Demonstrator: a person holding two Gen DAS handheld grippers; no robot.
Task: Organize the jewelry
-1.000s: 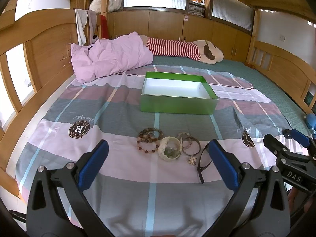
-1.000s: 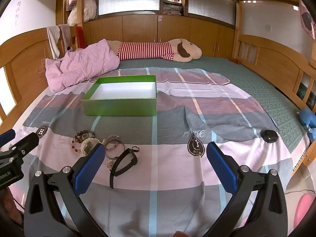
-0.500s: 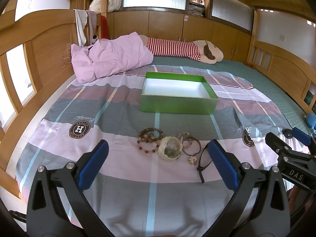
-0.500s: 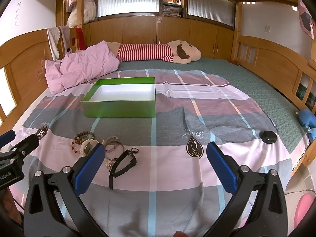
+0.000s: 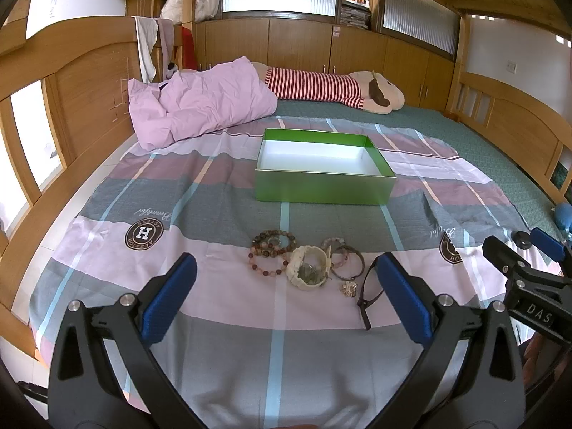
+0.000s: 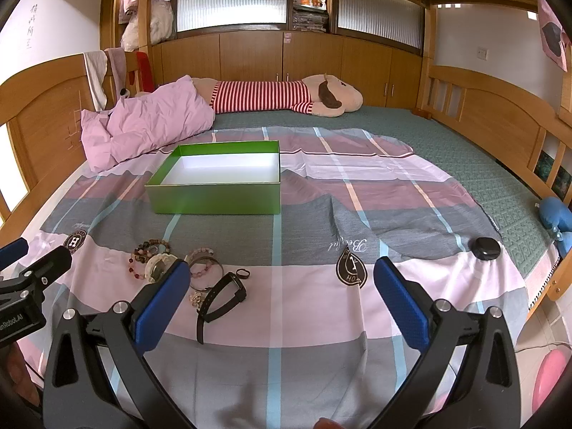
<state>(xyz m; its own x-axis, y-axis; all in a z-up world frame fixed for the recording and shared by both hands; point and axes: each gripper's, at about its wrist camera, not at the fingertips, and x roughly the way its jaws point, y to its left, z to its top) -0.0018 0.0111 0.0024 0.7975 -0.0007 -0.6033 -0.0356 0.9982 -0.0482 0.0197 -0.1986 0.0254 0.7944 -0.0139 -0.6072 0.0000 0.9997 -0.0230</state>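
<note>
A pile of jewelry lies on the striped bedsheet: beaded bracelets (image 5: 271, 248), a cream bangle (image 5: 309, 267), metal bangles (image 5: 345, 261), a small brooch (image 5: 348, 287) and a black watch (image 5: 368, 295). The same pile shows in the right wrist view, with the watch (image 6: 221, 295) and a small black ring (image 6: 243, 273). An open green box (image 5: 323, 187) with a white, empty inside stands behind the pile; it also shows in the right wrist view (image 6: 218, 196). My left gripper (image 5: 286, 293) is open, just in front of the pile. My right gripper (image 6: 282, 298) is open, to the right of the pile.
A pink quilt (image 5: 200, 103) and a striped plush toy (image 5: 332, 89) lie at the head of the bed. A black round case (image 6: 485, 248) sits on the sheet at the right. Wooden bed rails (image 6: 500, 114) run along both sides.
The right gripper has drifted slightly, so the pile and box sit a little differently in its view. The left gripper has hardly moved. Both stay open.
</note>
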